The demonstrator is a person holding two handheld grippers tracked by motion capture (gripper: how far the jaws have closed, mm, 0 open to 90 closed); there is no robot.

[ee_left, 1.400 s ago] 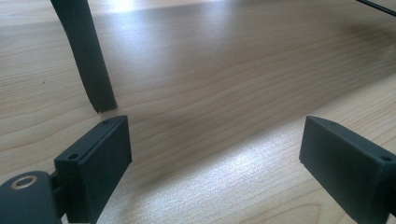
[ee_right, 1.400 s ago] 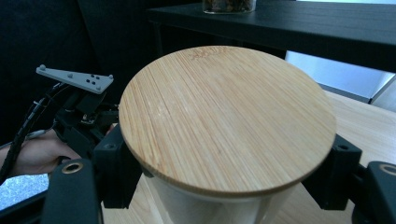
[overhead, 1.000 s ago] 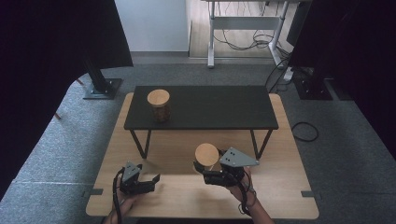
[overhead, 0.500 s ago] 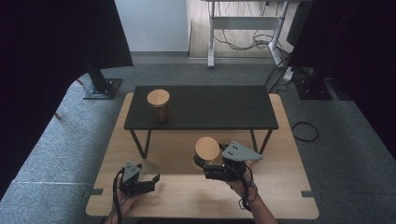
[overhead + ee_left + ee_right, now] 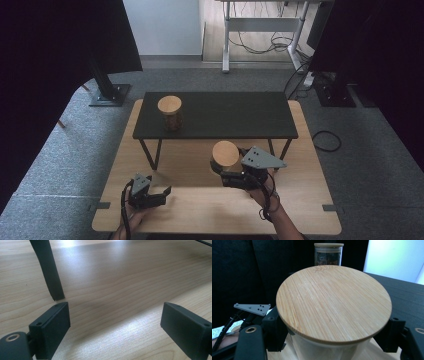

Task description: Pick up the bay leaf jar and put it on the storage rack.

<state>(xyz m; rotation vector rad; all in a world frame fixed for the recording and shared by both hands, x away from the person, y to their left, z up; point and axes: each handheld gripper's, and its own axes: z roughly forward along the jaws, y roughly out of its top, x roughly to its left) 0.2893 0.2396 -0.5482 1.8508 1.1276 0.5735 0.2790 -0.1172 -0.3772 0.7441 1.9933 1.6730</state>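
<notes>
The right gripper (image 5: 226, 175) squeezes the jar (image 5: 226, 155) just under its lid (image 5: 333, 303), so it cannot slip. The left gripper (image 5: 161, 192) rests wide open on the table (image 5: 190, 212), holding nothing.

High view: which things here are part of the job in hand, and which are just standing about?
In the job:
- jar with a wooden lid, clamped in the right tongs
- black shelf
- second jar on that shelf

Standing about:
- left tongs, open, low over the wooden table
- desk frame behind
</notes>
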